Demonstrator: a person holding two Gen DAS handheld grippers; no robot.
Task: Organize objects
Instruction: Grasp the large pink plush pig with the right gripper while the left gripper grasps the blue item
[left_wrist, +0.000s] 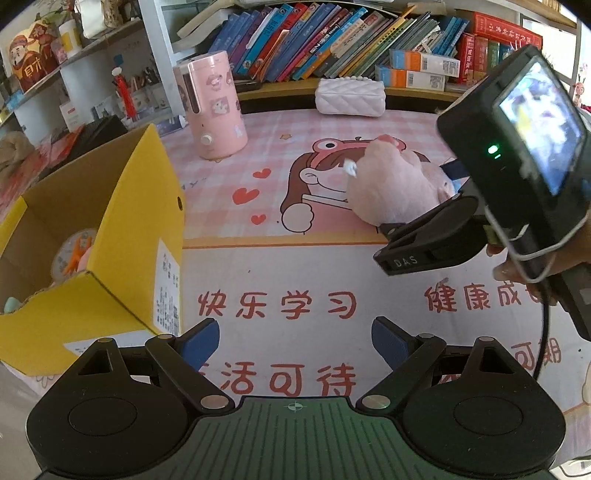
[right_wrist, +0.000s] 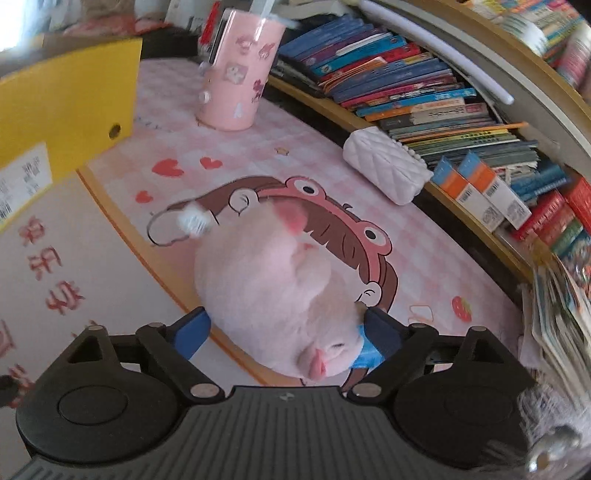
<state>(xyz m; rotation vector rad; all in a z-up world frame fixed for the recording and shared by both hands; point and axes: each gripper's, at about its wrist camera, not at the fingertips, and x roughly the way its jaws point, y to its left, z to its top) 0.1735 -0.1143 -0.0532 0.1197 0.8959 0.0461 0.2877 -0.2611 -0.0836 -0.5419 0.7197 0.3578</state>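
A pink plush toy (right_wrist: 273, 291) with a white tag lies on the pink cartoon desk mat (right_wrist: 122, 258); it also shows in the left wrist view (left_wrist: 391, 181). My right gripper (right_wrist: 291, 332) is open with its blue pads on either side of the plush; whether they touch it I cannot tell. The right gripper also shows in the left wrist view (left_wrist: 454, 199). My left gripper (left_wrist: 295, 339) is open and empty above the mat, right of a yellow cardboard box (left_wrist: 122, 236) that holds some toys.
A pink cylindrical appliance (left_wrist: 214, 103) stands at the back of the mat. A white quilted pouch (left_wrist: 351, 96) lies by the bookshelf edge. Rows of books (left_wrist: 332, 40) fill the shelf behind. More shelves with clutter stand at the left.
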